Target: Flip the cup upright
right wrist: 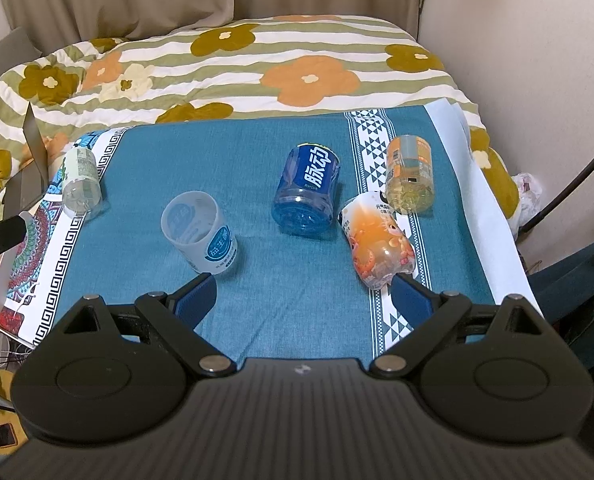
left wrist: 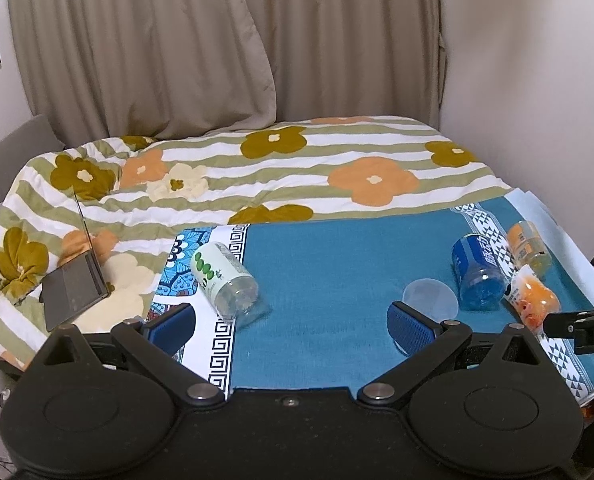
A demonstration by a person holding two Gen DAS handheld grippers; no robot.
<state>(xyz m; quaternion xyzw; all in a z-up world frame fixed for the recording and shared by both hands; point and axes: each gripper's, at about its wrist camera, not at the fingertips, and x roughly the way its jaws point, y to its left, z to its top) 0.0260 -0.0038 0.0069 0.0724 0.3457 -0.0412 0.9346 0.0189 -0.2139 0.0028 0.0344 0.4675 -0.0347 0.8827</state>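
On the flower-patterned quilted bed sits a tabletop under a teal woven cloth, where a blue-labelled clear plastic bottle lies tipped over. Left of it, well apart, the small frosted translucent plastic cup appears to lie on its side, its mouth turned toward the left gripper. The right gripper hovers just short of it. Both sets of jaws stand wide open, holding nothing. A good flip would likely pinch the thin wall near the rim gently, since it may flex, then rotate until the base meets the cloth squarely
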